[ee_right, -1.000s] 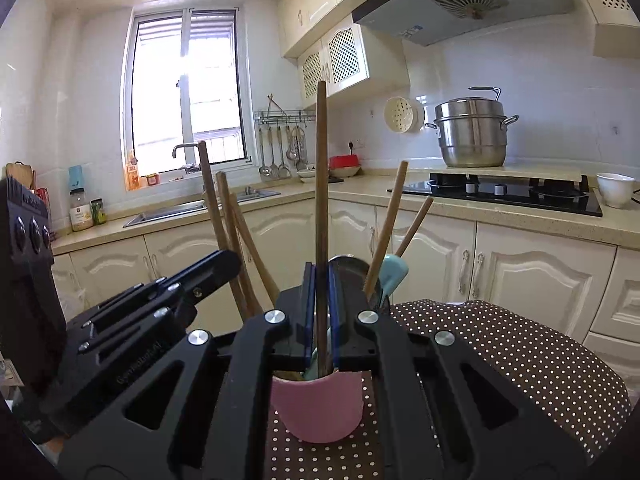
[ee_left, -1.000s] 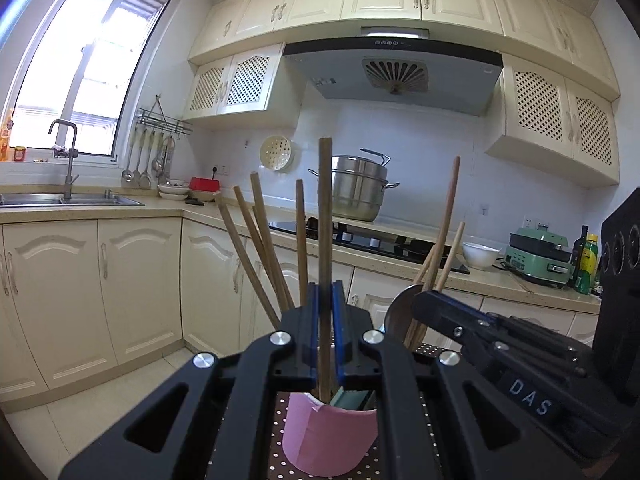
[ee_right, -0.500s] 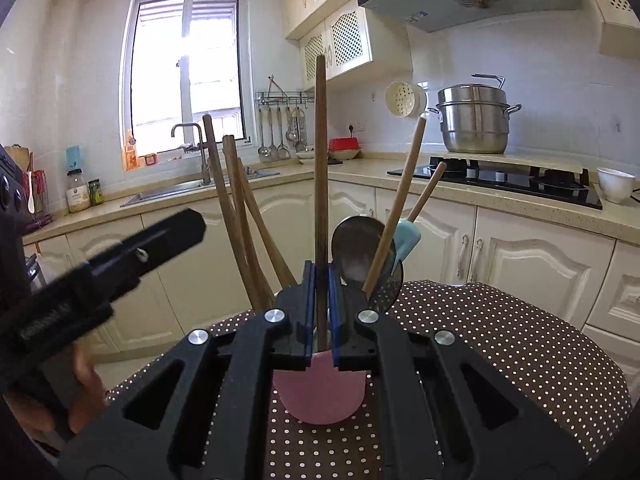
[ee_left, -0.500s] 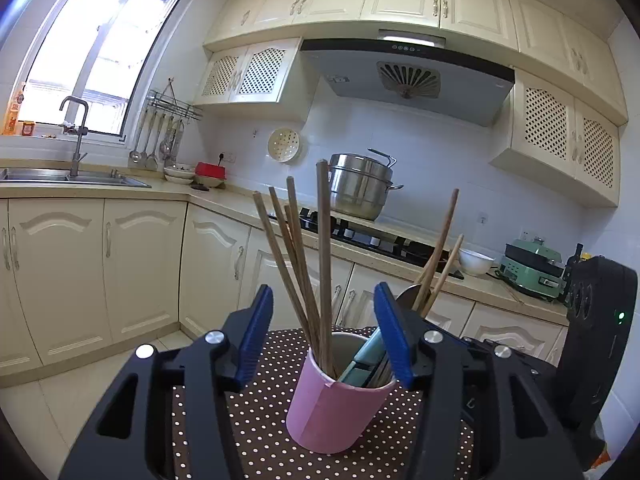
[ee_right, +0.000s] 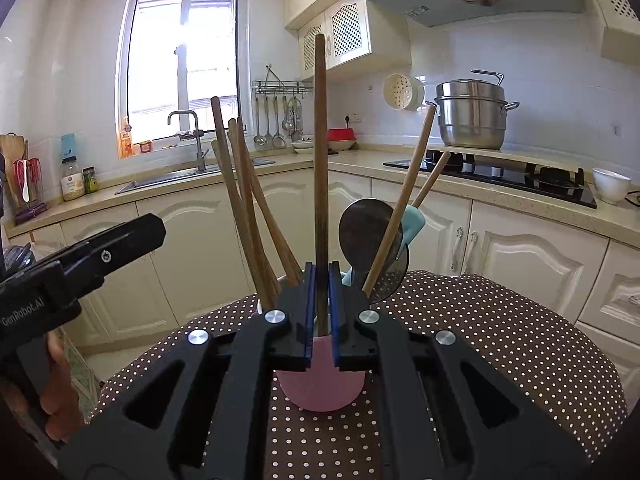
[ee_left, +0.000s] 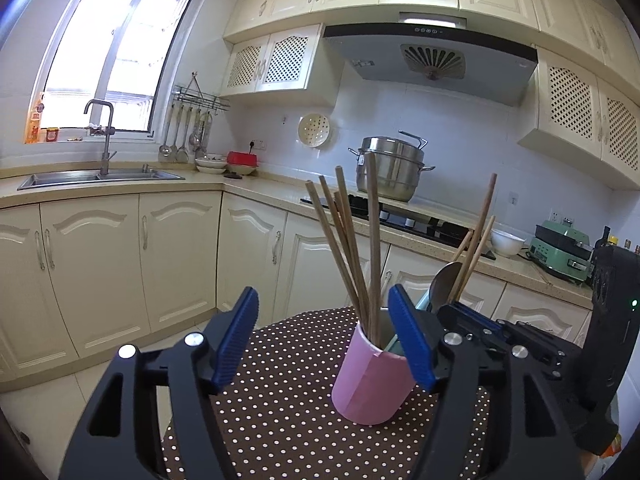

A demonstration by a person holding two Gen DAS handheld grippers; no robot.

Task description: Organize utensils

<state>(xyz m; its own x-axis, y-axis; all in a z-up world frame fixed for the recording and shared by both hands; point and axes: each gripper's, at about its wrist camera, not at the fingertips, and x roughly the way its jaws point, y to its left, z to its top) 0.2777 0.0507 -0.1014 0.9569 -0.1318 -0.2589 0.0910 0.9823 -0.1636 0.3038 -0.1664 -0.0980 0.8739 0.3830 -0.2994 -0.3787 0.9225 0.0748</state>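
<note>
Pink cylindrical cup [ee_left: 370, 380], matte, a taped seam showing down its side, is standing on a brown cloth with white dots [ee_left: 280, 392] covering a round table. The cup is holding slim wooden chopsticks [ee_left: 344, 248] fanning leftward, a round-bowled metal spoon [ee_right: 370, 236], and a pale blue spatula [ee_right: 414, 226].

Left gripper [ee_left: 322, 340], black frame with ribbed blue pads [ee_left: 236, 340], is standing wide apart, its jaws having just been opening; nothing is sitting between them, and the cup is showing just beyond the right-hand pad. It is pointing slightly downward toward the cup.

Right gripper [ee_right: 321, 312] is sitting low over the cup's near rim, pointing slightly down, jaws having just been easing apart. One dark, upright wooden chopstick [ee_right: 320, 152] is standing in the narrow gap, lower end in the cup; pads are appearing clear of it, with slivers of gap on both sides.

A hand [ee_right: 60, 396] is gripping the left tool's handle at the right view's left edge.
</note>
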